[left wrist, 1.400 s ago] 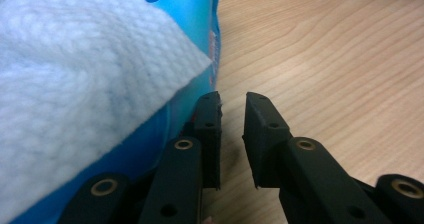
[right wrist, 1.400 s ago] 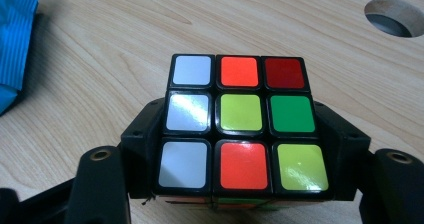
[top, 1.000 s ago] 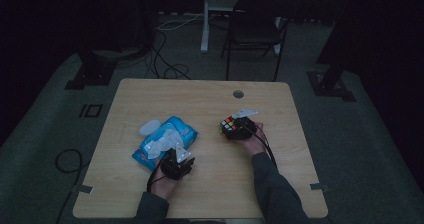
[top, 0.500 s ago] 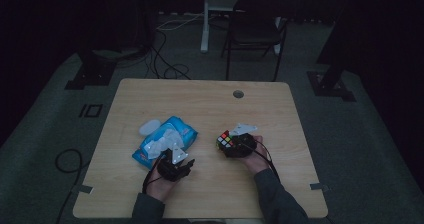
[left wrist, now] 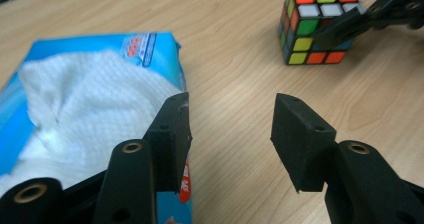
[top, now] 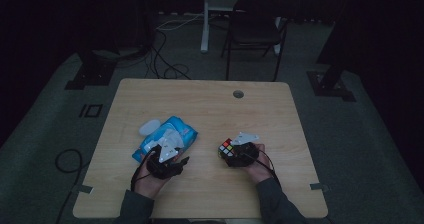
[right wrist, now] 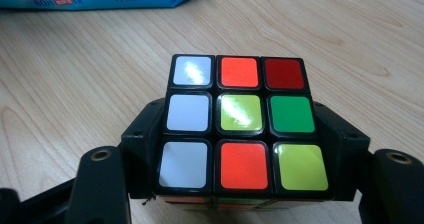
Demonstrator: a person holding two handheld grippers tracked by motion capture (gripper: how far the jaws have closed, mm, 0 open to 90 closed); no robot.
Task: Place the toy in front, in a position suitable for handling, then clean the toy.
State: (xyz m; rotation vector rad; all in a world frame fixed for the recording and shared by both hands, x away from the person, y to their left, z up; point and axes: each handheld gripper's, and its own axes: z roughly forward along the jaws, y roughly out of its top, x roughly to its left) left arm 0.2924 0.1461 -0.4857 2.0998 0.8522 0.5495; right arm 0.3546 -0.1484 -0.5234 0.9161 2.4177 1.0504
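While the right gripper (right wrist: 240, 184) has its two black jaws pressed against opposite sides of the puzzle cube (right wrist: 240, 129), the cube sits low between them with its white, orange, red and green stickers facing up at the camera. From where I stand, the cube (top: 228, 148) is towards the near edge of the worktop (top: 210, 109), a little right of the middle, with the person's right hand (top: 256, 170) behind it. It looks like a light, rigid plastic block with glossy, fairly slippery faces, and its layers can twist, so I'd judge the safest hold is square across two flat opposite faces at mid-height, as here, not on a corner or a single layer. The left gripper (left wrist: 230, 129) is spread wide with nothing between its jaws, hanging low over bare wood just beside the blue pack of wipes (left wrist: 75, 99), whose white sheet is bunched up out of the opening. That pack (top: 167, 134) lies left of the middle, near the person's left hand (top: 152, 176), soft and crinkly by the look of it, and well apart from the cube.
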